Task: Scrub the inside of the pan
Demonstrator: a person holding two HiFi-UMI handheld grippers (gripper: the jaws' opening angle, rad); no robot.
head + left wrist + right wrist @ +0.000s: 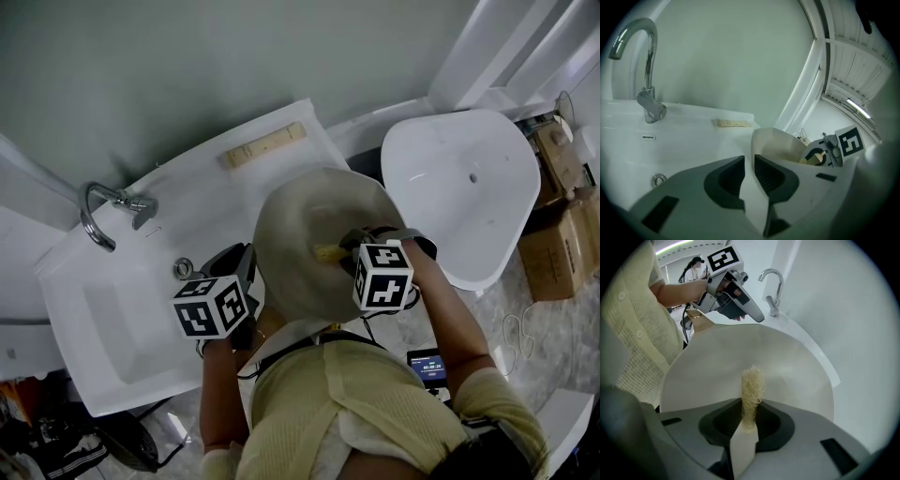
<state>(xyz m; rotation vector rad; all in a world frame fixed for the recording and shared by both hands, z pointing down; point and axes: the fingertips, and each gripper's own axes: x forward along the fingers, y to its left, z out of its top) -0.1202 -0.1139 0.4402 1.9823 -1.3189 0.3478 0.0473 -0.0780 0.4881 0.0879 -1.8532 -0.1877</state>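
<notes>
pan: a wide, pale, thin-walled pan [300,216], held clear above the right end of the white bench [187,183], to the right of the sink bowl [103,323] and the faucet [98,211]; it is tipped so its hollow faces the right gripper.
left gripper: the left gripper [749,165] has its fingers [726,180] clenched on the pan's near-left rim, with the thin wall running up between them.
right gripper: the right gripper [750,412] is grasping a strip of loofah scrubber [752,383]; the free end sticks out past the fingers.
scrubber to pan: the scrubber's tip lies over the inner wall, right of the pan's middle; whether it presses on the surface i cannot tell.
how the pan handles: judged stiff, light and smooth, probably slick if wet. held by the rim alone, it will twist under a scrubbing push, so it needs a deep bite on the rim and strokes aimed against that hold.
how the scrubber handles: fibrous, soft and springy; it bends easily, so a short grip gives firmer pressure.
elsewhere: a pale oblong block [264,145] lies at the bench's far edge, well apart from both grippers.
</notes>
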